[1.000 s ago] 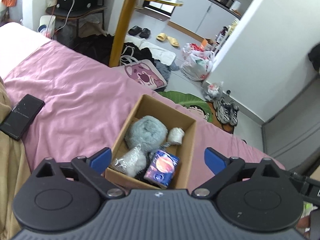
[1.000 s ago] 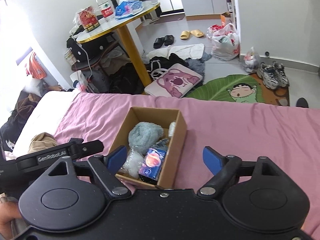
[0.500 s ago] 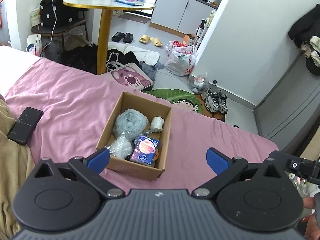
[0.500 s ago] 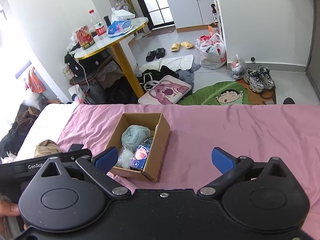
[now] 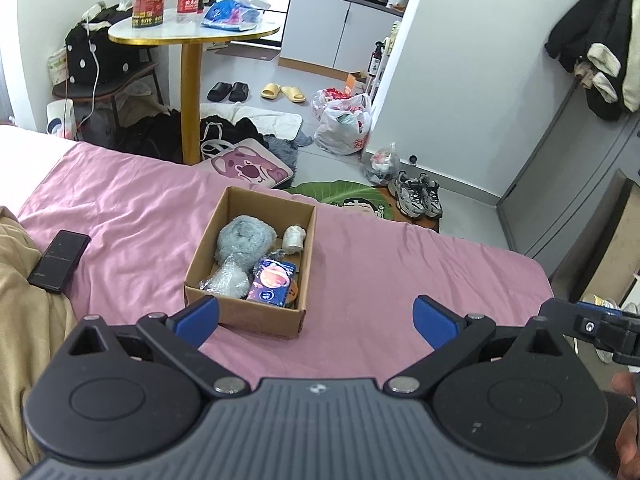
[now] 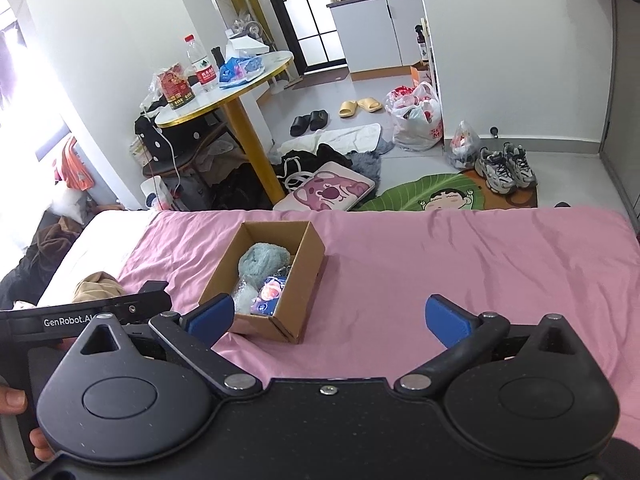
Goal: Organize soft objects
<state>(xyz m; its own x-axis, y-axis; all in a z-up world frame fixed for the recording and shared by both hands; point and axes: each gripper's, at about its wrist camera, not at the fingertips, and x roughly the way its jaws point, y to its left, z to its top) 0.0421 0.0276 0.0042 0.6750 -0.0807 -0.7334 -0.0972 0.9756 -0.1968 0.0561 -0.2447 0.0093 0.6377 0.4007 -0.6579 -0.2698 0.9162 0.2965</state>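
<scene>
Holding both tools above the near edge of the pink bedsheet (image 5: 360, 272), nothing between the fingers. Left gripper (image 5: 316, 318): spread wide, empty. Right gripper (image 6: 330, 316): spread wide, empty. Cardboard box (image 5: 244, 312): ahead and slightly left of both, long axis running away from me, its near corner just beyond my left gripper's left finger. Contents: grey fluffy ball (image 5: 245, 238), bubble-wrap bundle (image 5: 226, 280), printed packet (image 5: 274, 282), small white roll (image 5: 294, 238). Judgement: left gripper sits nearer; sheet carries no loose soft items.
</scene>
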